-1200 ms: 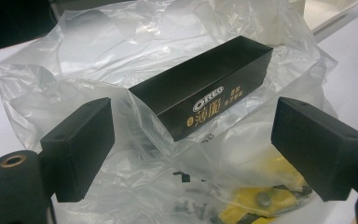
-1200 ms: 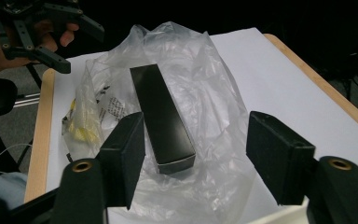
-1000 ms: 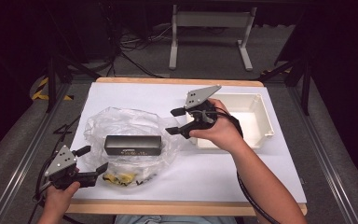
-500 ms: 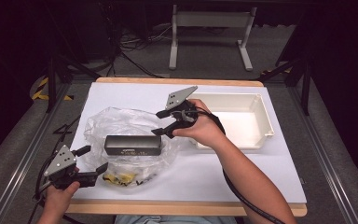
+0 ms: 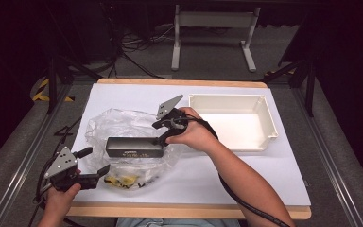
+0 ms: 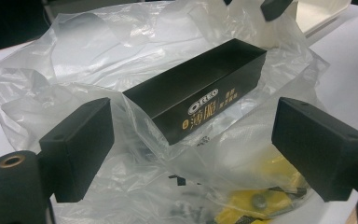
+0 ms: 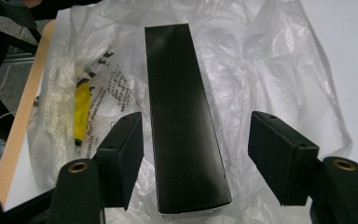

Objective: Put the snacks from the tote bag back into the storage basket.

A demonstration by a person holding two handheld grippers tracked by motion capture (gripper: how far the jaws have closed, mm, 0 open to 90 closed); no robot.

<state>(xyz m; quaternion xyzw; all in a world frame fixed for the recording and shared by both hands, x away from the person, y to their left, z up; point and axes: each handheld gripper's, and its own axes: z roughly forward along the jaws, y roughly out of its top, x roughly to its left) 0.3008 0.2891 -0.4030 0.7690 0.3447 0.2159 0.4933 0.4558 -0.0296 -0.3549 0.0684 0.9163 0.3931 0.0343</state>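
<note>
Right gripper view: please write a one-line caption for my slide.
Right gripper with open jaws astride the near end of a long black box lying on a clear plastic bag.

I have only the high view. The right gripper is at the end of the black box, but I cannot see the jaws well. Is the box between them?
Observer: Yes. In the right gripper view the black box lies lengthwise between the right gripper jaws, with a gap on each side; no pad presses it.
Operator: What brand is the box?
Observer: The left gripper view shows OREO on its side.
Operator: Is the left gripper closed?
Observer: No, the left gripper is open over the plastic bag.
</note>
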